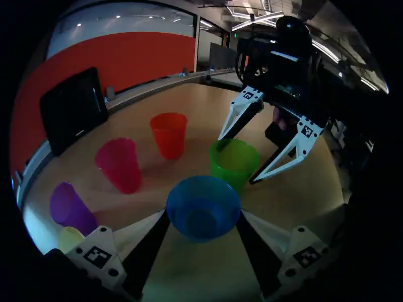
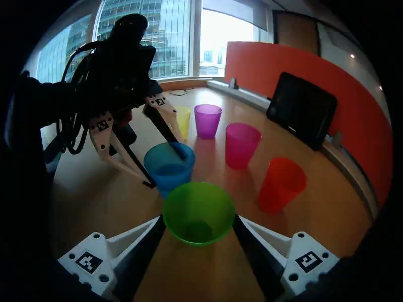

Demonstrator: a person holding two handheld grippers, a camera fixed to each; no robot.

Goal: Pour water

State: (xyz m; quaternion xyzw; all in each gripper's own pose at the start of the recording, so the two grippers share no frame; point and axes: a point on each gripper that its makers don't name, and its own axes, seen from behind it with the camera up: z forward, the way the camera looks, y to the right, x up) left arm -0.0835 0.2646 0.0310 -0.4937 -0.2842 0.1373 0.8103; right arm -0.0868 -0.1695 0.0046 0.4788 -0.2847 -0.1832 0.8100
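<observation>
A blue cup [image 1: 203,209] stands on the wooden table [image 1: 287,201] between the fingers of my left gripper [image 1: 203,214], which press on its sides. Right behind it is a green cup [image 1: 234,162], held by my right gripper [image 1: 236,160] from the far side. In the right gripper view the green cup [image 2: 199,214] sits between my right gripper's [image 2: 199,219] fingers. The blue cup [image 2: 169,168] is just beyond, in my left gripper [image 2: 163,164]. Both cups are upright and nearly touching. I cannot tell whether either holds water.
A red cup [image 1: 169,135], a pink cup [image 1: 120,163], a purple cup [image 1: 72,209] and a yellow cup [image 1: 70,237] stand in an arc to the left. A black screen [image 1: 73,108] leans against the orange partition [image 1: 126,55]. A person's dark sleeve [image 2: 45,110] is behind the left gripper.
</observation>
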